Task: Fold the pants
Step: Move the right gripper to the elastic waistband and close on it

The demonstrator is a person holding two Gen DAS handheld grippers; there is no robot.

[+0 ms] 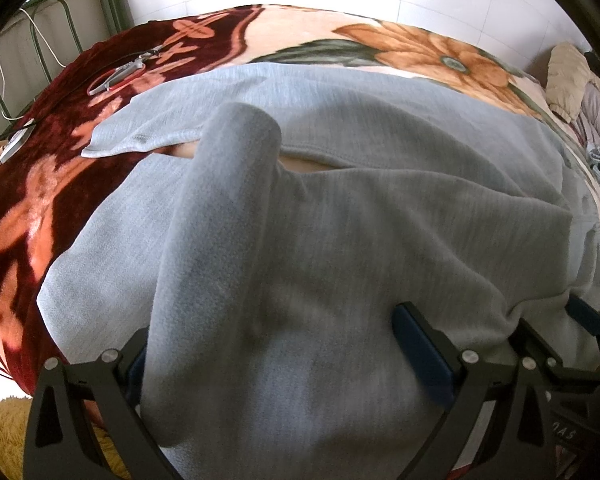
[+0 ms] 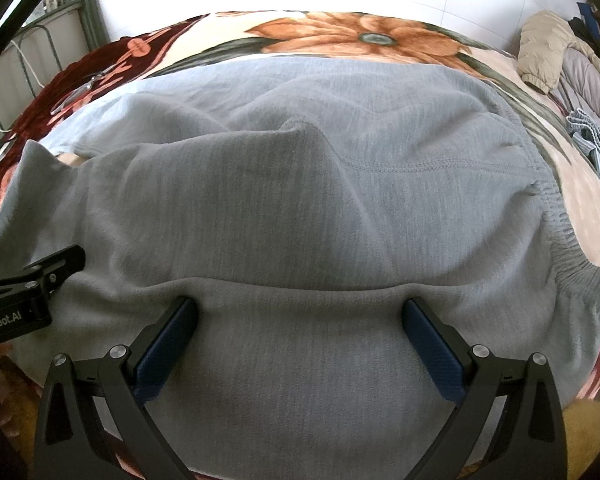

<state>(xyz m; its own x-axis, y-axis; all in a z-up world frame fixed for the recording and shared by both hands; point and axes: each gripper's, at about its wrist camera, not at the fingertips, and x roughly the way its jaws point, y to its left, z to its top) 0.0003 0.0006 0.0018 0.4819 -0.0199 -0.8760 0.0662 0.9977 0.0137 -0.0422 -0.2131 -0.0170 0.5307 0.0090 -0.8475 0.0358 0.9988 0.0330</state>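
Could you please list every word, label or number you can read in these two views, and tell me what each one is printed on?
"enRobot.AI" – white print, cut off at the frame edge, on the black body of the left tongs, seen in the right wrist view.
White characters on the dark body of the right tongs, at the lower right of the left wrist view: too dim and blurred to read.
Grey pants and floral blanket: no lettering visible.

pants [image 2: 300, 200] lie on the blanket [image 2: 340, 36]; scissors [image 1: 118, 74] left, jacket [image 2: 540, 52] right.
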